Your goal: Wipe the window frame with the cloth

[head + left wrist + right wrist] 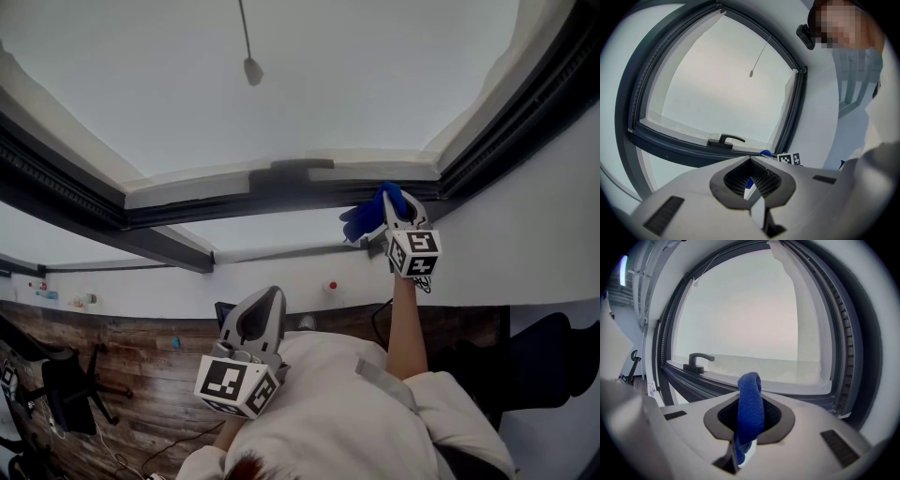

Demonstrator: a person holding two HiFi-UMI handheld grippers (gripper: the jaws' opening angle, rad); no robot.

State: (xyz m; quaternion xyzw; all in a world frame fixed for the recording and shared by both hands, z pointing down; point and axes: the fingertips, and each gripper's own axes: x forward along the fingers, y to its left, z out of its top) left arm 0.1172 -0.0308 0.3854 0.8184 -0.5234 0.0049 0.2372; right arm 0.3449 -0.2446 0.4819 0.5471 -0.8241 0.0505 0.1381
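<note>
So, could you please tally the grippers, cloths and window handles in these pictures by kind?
Grippers: 2, the left gripper and the right gripper
Blue cloth: 1, held in the right gripper
Window handle: 1
Total: 4

The cloth (750,404) is deep blue and nubbly, bunched into a narrow upright fold that stands pinched between the jaws of the right gripper (749,425). It is up close to the bottom rail of the window frame (717,386), near the right-hand lower corner; whether it touches cannot be told. The frame is dark grey, its handle (697,361) lying further left along that rail.
</note>
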